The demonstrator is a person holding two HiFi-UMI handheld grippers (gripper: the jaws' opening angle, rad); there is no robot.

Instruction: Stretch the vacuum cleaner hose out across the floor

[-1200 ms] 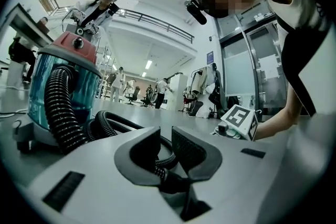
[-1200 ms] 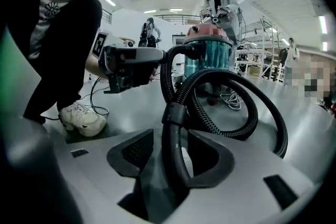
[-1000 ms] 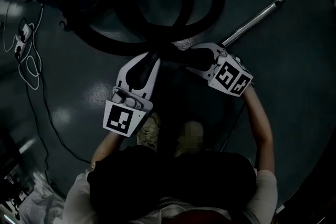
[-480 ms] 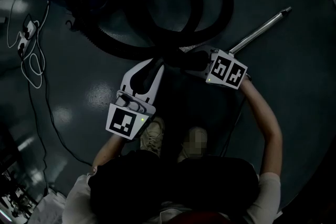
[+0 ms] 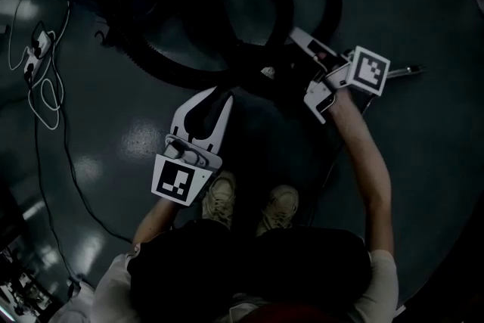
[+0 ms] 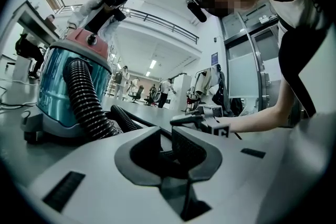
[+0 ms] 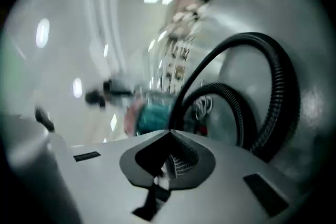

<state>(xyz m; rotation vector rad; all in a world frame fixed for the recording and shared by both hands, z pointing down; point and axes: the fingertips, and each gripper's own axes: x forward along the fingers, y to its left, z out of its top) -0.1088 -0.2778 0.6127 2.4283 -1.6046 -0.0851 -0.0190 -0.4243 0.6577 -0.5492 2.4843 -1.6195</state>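
The hose (image 5: pixel 330 4) lies coiled, unstretched; the left tool (image 5: pixel 224 91) pinches it, and the right tool's (image 5: pixel 295 32) jaws have just closed together, empty.

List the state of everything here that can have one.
Hose: coiled in loops on the floor, not stretched out.
Left tongs: shut on the hose.
Right tongs: just closed, shut, nothing between them.
Vacuum cleaner: standing upright on the floor, hose attached.
White cable: lying loose in loops on the floor.
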